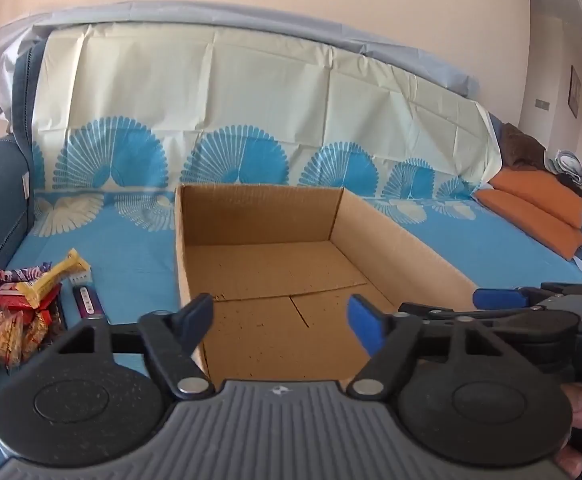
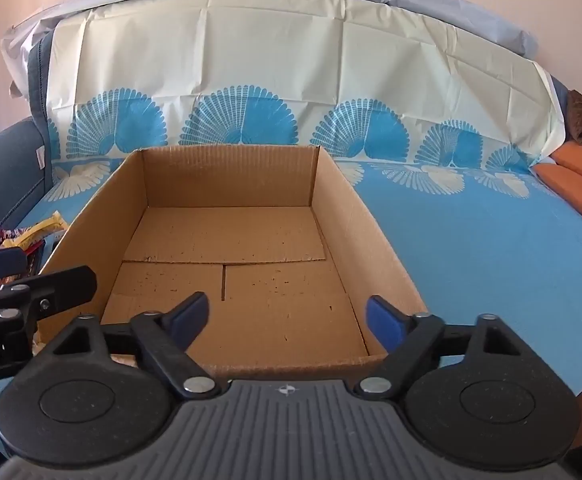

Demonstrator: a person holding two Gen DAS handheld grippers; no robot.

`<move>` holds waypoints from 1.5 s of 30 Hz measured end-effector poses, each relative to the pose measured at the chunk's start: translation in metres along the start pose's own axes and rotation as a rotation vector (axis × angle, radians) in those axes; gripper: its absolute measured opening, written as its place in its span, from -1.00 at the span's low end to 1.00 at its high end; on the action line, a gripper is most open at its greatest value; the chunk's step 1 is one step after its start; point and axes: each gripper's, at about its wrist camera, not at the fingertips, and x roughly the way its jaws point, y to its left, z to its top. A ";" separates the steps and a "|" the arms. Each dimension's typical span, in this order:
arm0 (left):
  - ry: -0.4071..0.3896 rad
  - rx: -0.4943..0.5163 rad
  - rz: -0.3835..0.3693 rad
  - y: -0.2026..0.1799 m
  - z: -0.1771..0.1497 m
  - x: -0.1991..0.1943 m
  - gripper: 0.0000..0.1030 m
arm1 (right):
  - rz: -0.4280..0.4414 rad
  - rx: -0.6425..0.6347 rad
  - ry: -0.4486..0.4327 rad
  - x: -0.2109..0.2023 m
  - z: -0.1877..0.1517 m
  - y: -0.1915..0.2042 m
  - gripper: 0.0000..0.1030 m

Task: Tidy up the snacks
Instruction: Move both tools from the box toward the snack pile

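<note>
Nearest the lens in each view is the grey ribbed body of the gripper itself, and beyond it the open cardboard box (image 2: 227,236) sits empty on the blue patterned cover (image 2: 471,240) of a sofa. The snacks (image 1: 23,304) lie in a loose heap to the left of the box, just beside its left wall: a yellow bar across the top, red and purple packets, and bags of something orange underneath. Nothing is in the box yet, so the step in hand looks like the first pick. The left gripper (image 1: 281,322) is the closer one to the heap and would do best to swing left, take the top yellow bar across its narrow width, and lift clear of the box wall before lowering it inside. Its jaws stand well apart with nothing between them. The right gripper (image 2: 287,318) hovers over the near edge of the box, jaws spread wide, holding and touching nothing.
</note>
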 end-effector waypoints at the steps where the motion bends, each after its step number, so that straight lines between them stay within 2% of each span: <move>1: -0.003 -0.019 -0.012 0.004 0.001 -0.003 0.13 | 0.005 0.015 0.004 0.001 0.000 -0.001 0.54; 3: -0.030 -0.044 -0.016 0.011 0.004 -0.010 -0.09 | 0.015 0.044 0.001 -0.001 0.001 0.001 0.38; 5: -0.082 -0.071 0.004 0.019 0.009 -0.021 -0.37 | 0.033 0.066 -0.007 -0.003 0.003 0.006 0.31; 8: -0.065 -0.126 -0.027 0.038 0.018 -0.032 -0.44 | 0.066 0.073 -0.046 -0.004 0.009 0.013 0.14; 12: -0.054 -0.067 -0.002 0.062 0.033 -0.047 -0.46 | 0.134 0.064 -0.081 -0.011 0.014 0.034 -0.05; 16: -0.071 0.020 0.102 0.104 0.042 -0.059 -0.44 | 0.237 0.039 -0.112 -0.017 0.018 0.062 -0.06; 20: -0.060 0.075 0.230 0.160 0.029 -0.062 -0.44 | 0.337 -0.010 -0.157 -0.026 0.017 0.098 -0.05; 22: -0.024 0.043 0.297 0.192 0.013 -0.060 -0.44 | 0.394 -0.012 -0.144 -0.029 0.016 0.115 -0.05; 23: 0.007 0.003 0.325 0.204 0.002 -0.057 -0.44 | 0.419 -0.031 -0.144 -0.029 0.015 0.125 -0.05; 24: 0.056 -0.080 0.350 0.218 -0.004 -0.052 -0.44 | 0.437 -0.056 -0.148 -0.030 0.013 0.136 -0.05; 26: 0.022 -0.137 0.380 0.231 -0.007 -0.056 -0.40 | 0.465 -0.114 -0.152 -0.031 0.009 0.156 -0.05; 29: 0.065 -0.118 0.423 0.233 -0.007 -0.048 -0.29 | 0.510 -0.166 -0.131 -0.027 0.000 0.178 -0.02; 30: 0.085 -0.111 0.423 0.230 -0.009 -0.043 -0.23 | 0.522 -0.178 -0.117 -0.023 -0.002 0.186 0.03; 32: 0.101 -0.109 0.436 0.229 -0.012 -0.037 0.01 | 0.548 -0.194 -0.089 -0.014 -0.001 0.200 0.20; 33: 0.106 -0.114 0.439 0.230 -0.014 -0.036 0.05 | 0.557 -0.202 -0.066 -0.009 -0.003 0.207 0.30; 36: 0.133 -0.130 0.437 0.233 -0.019 -0.030 0.09 | 0.568 -0.225 0.009 0.012 -0.008 0.226 0.35; 40: 0.181 -0.138 0.441 0.237 -0.023 -0.020 0.17 | 0.540 -0.226 0.082 0.050 -0.027 0.243 0.40; 42: 0.207 -0.138 0.447 0.238 -0.024 -0.013 0.19 | 0.519 -0.240 0.091 0.066 -0.038 0.247 0.51; 45: 0.235 -0.118 0.467 0.237 -0.026 -0.003 0.22 | 0.505 -0.261 0.142 0.085 -0.051 0.253 0.51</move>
